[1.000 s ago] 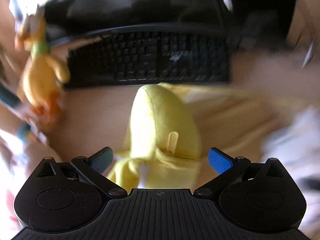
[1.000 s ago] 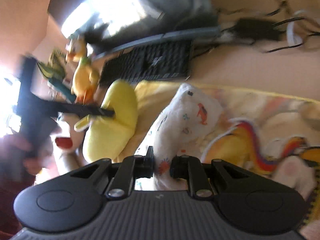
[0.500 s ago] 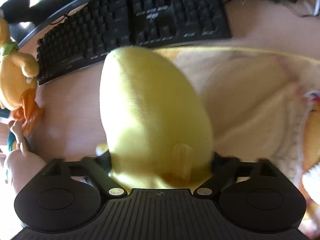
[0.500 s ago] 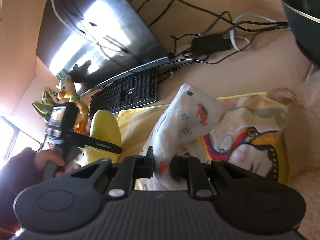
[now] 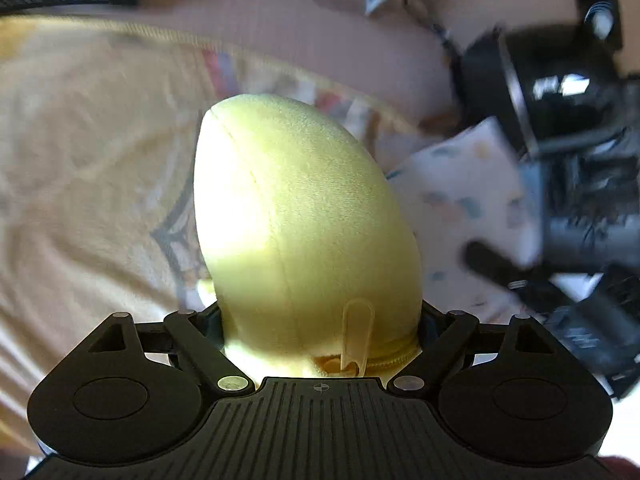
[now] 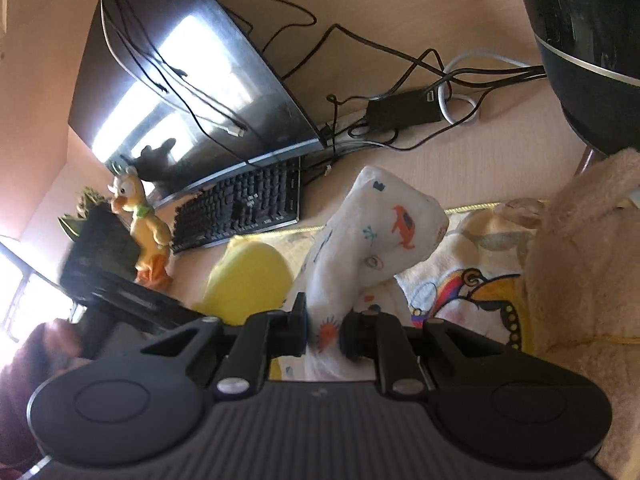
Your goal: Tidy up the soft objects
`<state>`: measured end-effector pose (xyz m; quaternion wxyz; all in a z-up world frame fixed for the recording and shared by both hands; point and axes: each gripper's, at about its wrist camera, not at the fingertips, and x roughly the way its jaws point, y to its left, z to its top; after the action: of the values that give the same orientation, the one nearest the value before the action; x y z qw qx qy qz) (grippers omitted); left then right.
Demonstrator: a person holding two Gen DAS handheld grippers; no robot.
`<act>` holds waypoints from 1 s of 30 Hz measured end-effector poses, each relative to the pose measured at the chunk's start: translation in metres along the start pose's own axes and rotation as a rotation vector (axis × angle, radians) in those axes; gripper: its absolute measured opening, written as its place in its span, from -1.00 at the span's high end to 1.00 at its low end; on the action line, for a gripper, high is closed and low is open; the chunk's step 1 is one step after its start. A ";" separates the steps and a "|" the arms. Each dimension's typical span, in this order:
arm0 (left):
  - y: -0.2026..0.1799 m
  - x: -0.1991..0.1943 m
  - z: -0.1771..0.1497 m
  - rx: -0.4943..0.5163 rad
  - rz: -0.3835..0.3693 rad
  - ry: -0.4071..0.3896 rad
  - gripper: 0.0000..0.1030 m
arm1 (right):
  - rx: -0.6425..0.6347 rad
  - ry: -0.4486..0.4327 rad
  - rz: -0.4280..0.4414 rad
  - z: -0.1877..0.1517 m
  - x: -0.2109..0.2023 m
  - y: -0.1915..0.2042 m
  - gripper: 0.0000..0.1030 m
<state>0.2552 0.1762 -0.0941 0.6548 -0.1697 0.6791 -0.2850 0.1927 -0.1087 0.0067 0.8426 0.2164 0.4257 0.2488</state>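
A pale wooden tabletop (image 6: 500,160) runs under everything here, with a printed yellow blanket (image 6: 472,276) spread across its near part. My left tongs (image 5: 320,320) are clamped on the base of a yellow plush toy (image 5: 304,216), which stands up between the jaws and hangs over the blanket. It is stuffed velvety fabric, so I judge it light and squashy; the jaws sink into its sides and the grip sits low, near the seam and the small plastic loop (image 5: 357,332), where the stuffing seems firmest. Held higher, I think it would bulge and slide out.

My right tongs (image 6: 324,328) are pinched together on a white patterned cloth (image 6: 372,240), folded or rolled into a thick bundle that rises above the jaws and leans slightly. It looks light and limp, likely to unroll if I grip only one layer, so holding the whole bunched thickness seems right. Neither piece is fragile, and neither looks slippery.

Just right of the cloth lies a cream plush toy (image 6: 580,264) on the blanket. Farther back sit a black keyboard (image 6: 240,208), a dark monitor (image 6: 192,80), a tangle of cables (image 6: 400,80), and a yellow cartoon figure (image 6: 140,220) standing near the keyboard's left end.
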 end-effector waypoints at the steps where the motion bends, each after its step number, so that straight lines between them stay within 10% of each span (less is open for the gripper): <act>1: 0.008 0.007 0.001 0.016 0.011 0.020 -0.79 | -0.007 0.010 -0.012 -0.001 0.001 0.002 0.69; 6: 0.030 -0.007 0.006 0.055 -0.033 -0.005 -0.92 | -0.035 0.036 -0.061 -0.007 0.000 0.011 0.69; 18: 0.057 -0.107 -0.014 -0.041 0.202 -0.267 -0.99 | -0.092 0.071 -0.049 -0.005 0.014 0.035 0.69; 25: 0.012 -0.106 -0.078 -0.083 0.142 -0.442 -0.99 | -0.174 0.075 0.044 0.015 0.034 0.067 0.69; 30: 0.010 -0.076 -0.090 -0.211 0.315 -0.471 -0.99 | -0.199 0.134 0.125 0.020 0.072 0.092 0.69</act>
<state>0.1745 0.2446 -0.0423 0.8093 -0.1907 0.5522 -0.0606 0.2248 0.0039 0.0272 0.8124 0.1407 0.4402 0.3557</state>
